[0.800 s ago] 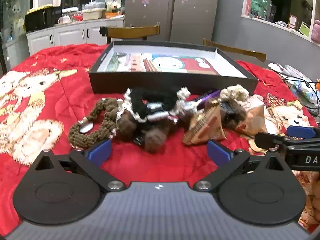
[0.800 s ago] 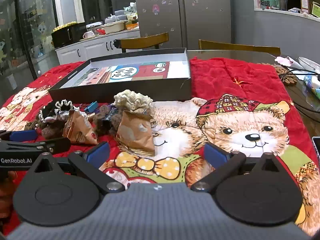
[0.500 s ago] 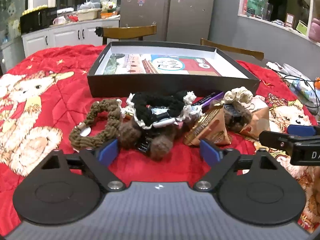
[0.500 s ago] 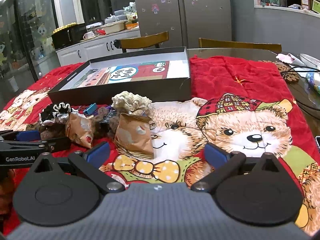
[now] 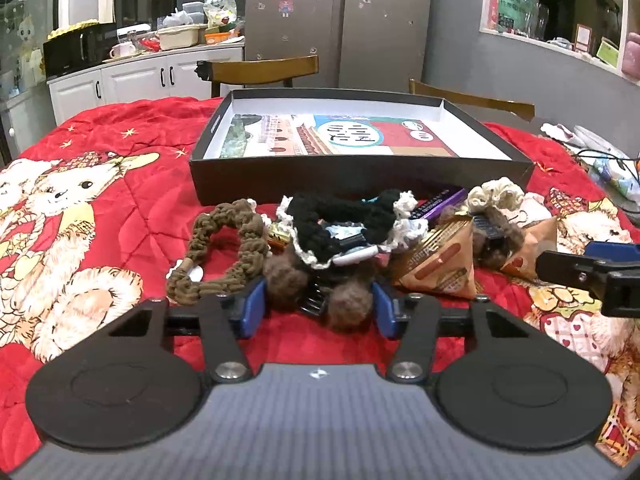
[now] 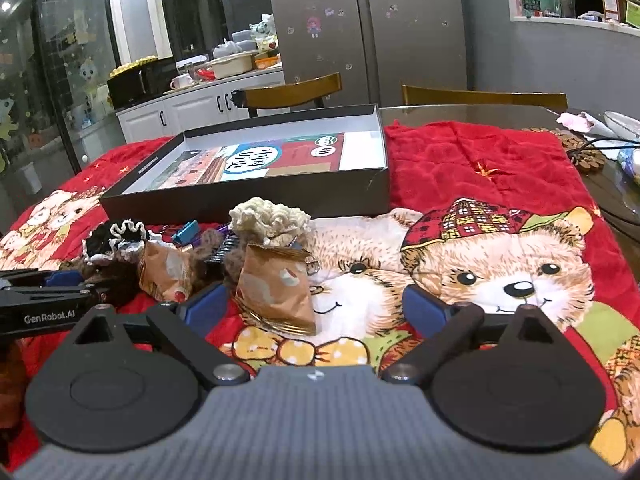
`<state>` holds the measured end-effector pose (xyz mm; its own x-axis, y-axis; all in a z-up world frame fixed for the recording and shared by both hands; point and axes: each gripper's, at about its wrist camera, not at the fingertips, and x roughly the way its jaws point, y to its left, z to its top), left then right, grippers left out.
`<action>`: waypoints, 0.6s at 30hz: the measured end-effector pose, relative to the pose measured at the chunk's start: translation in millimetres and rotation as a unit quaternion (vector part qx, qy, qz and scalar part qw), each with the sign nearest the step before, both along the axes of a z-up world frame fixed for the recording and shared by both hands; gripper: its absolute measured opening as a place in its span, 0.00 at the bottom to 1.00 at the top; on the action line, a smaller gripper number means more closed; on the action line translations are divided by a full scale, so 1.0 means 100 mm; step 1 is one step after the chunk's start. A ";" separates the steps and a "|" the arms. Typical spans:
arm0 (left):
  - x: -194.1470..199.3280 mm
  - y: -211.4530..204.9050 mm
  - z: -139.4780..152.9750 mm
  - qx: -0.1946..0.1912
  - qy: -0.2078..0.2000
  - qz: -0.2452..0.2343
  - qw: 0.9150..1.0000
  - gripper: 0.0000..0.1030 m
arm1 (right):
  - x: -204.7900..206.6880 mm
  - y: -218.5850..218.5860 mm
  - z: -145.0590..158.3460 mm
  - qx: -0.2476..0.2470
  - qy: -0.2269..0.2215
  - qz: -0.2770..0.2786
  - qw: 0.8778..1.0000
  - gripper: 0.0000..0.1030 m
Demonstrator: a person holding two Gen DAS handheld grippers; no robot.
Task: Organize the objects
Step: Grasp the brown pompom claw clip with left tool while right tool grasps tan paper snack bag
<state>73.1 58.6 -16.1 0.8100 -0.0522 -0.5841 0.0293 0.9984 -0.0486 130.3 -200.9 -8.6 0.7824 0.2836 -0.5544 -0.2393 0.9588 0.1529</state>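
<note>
A pile of hair ties and snack packets lies on the red bear blanket before an open black box (image 5: 360,172). My left gripper (image 5: 318,308) has its blue pads against the two fuzzy balls of a brown pom-pom hair clip (image 5: 352,304), closed in on it. Around the clip lie a brown braided scrunchie (image 5: 224,256), a black scrunchie with white trim (image 5: 336,216) and a triangular brown packet (image 5: 436,264). My right gripper (image 6: 314,304) stands wide open; another triangular packet (image 6: 276,292) lies just inside its left finger, untouched. A cream scrunchie (image 6: 268,216) sits behind it.
The box (image 6: 240,200) holds only a flat printed sheet. A purple bar (image 5: 440,202) pokes out of the pile. Wooden chairs (image 6: 296,90) stand behind the table. Cables and dishes (image 6: 616,148) lie on the bare tabletop at far right.
My left gripper has moved forward into the pile and its jaws have narrowed around the brown pom-pom clip. The right gripper has crept a little closer to the triangular packet, still wide.
</note>
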 end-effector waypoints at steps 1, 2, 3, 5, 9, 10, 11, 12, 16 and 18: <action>0.00 0.00 0.00 -0.001 -0.001 0.000 1.000 0.58 | 0.01 0.01 -0.01 0.000 0.002 0.000 1.000 0.92; 0.00 0.00 0.00 -0.002 -0.001 -0.001 1.000 0.58 | 0.03 0.03 -0.02 0.000 0.005 0.001 1.000 0.91; 0.00 0.01 0.00 -0.004 -0.001 -0.001 1.000 0.58 | 0.05 0.06 -0.02 0.000 0.009 0.002 1.000 0.89; 0.00 0.02 0.00 -0.010 -0.002 -0.003 1.000 0.58 | 0.09 0.10 -0.04 -0.002 0.012 0.001 1.000 0.88; 0.02 0.04 0.00 -0.020 -0.004 -0.004 1.000 0.58 | 0.17 0.25 -0.05 -0.031 0.013 -0.024 0.999 0.85; 0.03 0.03 0.00 -0.018 -0.003 -0.005 1.000 0.58 | 0.19 0.27 -0.05 -0.034 0.013 -0.029 0.999 0.83; 0.03 0.02 0.00 -0.016 -0.003 -0.005 1.000 0.58 | 0.20 0.29 -0.06 -0.035 0.013 -0.032 0.999 0.78; 0.03 0.02 0.00 -0.014 -0.003 -0.005 1.000 0.58 | 0.20 0.30 -0.06 -0.036 0.012 -0.032 0.999 0.76; 0.02 0.03 0.00 -0.019 -0.004 -0.005 1.000 0.58 | 0.17 0.21 -0.06 -0.012 0.008 -0.027 1.000 0.67; 0.01 0.03 0.00 -0.016 -0.004 -0.007 1.000 0.58 | 0.15 0.16 -0.06 -0.002 0.008 -0.029 1.000 0.58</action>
<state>74.1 61.5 -16.2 0.8142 -0.0821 -0.5748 0.0435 0.9958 -0.0807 145.5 -184.8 -14.3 0.7883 0.2363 -0.5681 -0.1812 0.9715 0.1527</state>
